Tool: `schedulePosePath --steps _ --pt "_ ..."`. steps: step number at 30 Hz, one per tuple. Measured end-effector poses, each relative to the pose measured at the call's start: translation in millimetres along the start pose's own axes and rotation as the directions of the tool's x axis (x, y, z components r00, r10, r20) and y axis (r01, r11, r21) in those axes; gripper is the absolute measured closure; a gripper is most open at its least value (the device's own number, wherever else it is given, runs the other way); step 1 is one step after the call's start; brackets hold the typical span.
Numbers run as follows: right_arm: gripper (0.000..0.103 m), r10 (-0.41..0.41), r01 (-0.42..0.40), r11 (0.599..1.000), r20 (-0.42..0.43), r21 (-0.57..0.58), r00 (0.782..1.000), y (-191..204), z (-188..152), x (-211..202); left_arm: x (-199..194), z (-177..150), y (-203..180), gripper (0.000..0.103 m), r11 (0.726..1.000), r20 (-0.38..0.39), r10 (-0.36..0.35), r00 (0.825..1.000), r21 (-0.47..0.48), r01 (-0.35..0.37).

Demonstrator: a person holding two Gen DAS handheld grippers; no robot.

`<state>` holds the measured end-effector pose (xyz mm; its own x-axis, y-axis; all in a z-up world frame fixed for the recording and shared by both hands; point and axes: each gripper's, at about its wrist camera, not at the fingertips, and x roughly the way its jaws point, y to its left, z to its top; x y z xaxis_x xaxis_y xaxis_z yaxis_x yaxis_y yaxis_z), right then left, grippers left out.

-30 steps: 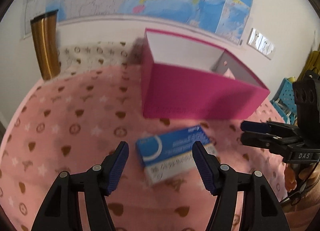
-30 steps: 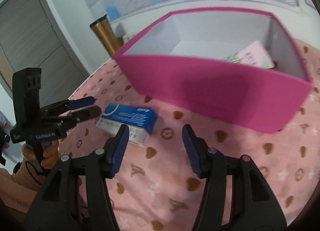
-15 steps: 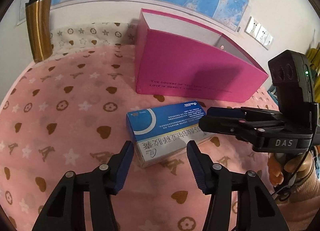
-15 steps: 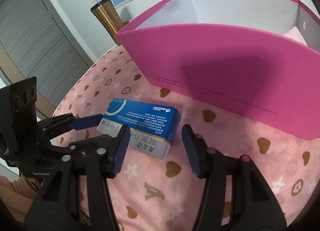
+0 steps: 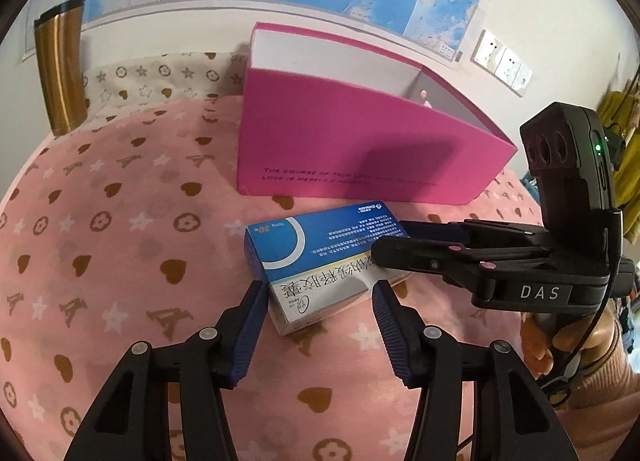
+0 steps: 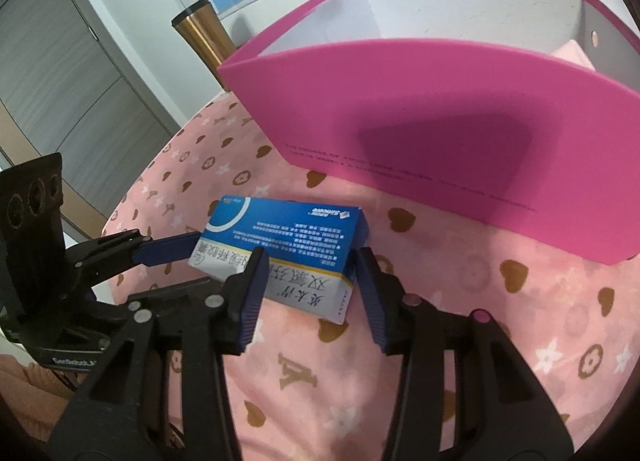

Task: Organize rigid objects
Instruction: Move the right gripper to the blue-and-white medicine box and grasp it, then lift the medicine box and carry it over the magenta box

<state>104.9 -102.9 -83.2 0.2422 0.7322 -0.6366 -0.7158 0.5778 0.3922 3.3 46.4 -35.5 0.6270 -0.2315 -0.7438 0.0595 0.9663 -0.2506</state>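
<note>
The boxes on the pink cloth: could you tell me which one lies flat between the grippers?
The blue-and-white medicine box; the pink open-topped box stands upright behind it, beyond both grippers.

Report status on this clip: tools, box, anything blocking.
Left tool open, straddling blue box end. Right tool open, at the other end. Box flat on cloth, outside pink bin. Nothing between box and bin.

Both cameras sit low and close, looking forward; each sees the blue box (image 5: 316,257) (image 6: 288,245) mid-frame and pink box (image 5: 360,157) (image 6: 460,149) above it.
</note>
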Motion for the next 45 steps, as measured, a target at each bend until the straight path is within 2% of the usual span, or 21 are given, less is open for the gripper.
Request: schedulePosePath --steps 9,23,45 --pt "0.055 -0.024 0.025 0.999 0.051 -0.024 0.998 5 -1 -23 -8 5 -12 0.048 0.999 0.029 0.000 1.000 0.033 -0.001" --pt "0.055 -0.036 0.044 0.998 0.142 -0.055 0.989 16 6 -62 -30 25 -28 0.048 0.996 0.116 -0.008 0.993 0.090 -0.002" --pt "0.055 -0.073 0.090 0.994 0.228 -0.066 0.971 13 22 -89 -39 51 -50 0.047 0.989 0.181 -0.014 0.983 0.146 -0.013"
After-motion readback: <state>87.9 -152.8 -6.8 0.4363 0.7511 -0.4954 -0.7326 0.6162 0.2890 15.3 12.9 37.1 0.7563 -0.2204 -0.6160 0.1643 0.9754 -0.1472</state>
